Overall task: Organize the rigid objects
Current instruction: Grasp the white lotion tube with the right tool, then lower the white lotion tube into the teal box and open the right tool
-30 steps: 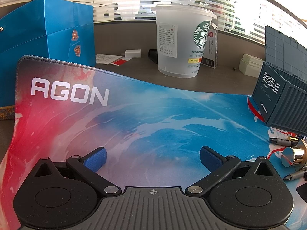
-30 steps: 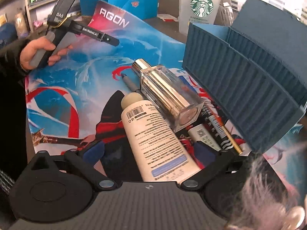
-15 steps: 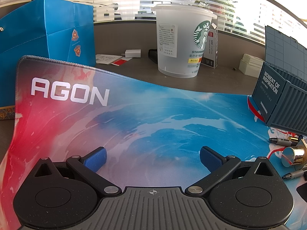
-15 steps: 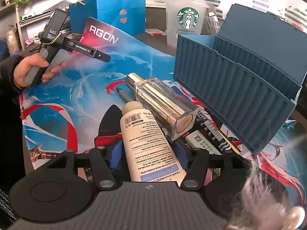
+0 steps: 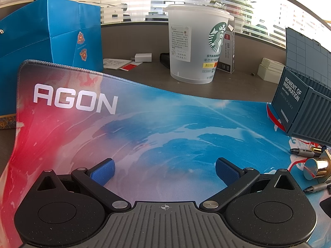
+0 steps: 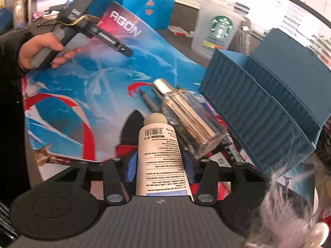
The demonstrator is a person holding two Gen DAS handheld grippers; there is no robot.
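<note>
My right gripper (image 6: pixel 160 165) is shut on a cream tube (image 6: pixel 160 155) with a barcode and a round cap, lifted a little off the mat. A glass perfume bottle (image 6: pixel 188 117) with a gold cap lies just right of it, over pens (image 6: pixel 148 101). The open dark-blue container box (image 6: pixel 258 111) stands to the right. My left gripper (image 5: pixel 164 170) is open and empty over the AGON mat (image 5: pixel 144 124); it shows in the right wrist view (image 6: pixel 115 45) at the far left. The box (image 5: pixel 300 111), gold cap (image 5: pixel 315 168) and pens (image 5: pixel 302 152) sit at its right.
A Starbucks cup (image 5: pixel 196 45) stands behind the mat, with a blue paper bag (image 5: pixel 49 37) at the back left. Small white boxes (image 5: pixel 269 72) and papers (image 5: pixel 118 64) lie on the desk. A furry thing (image 6: pixel 289 217) fills the right wrist view's lower right corner.
My right gripper has closed on the cream tube and lifted it slightly, its view shifting. The left gripper has not moved.
</note>
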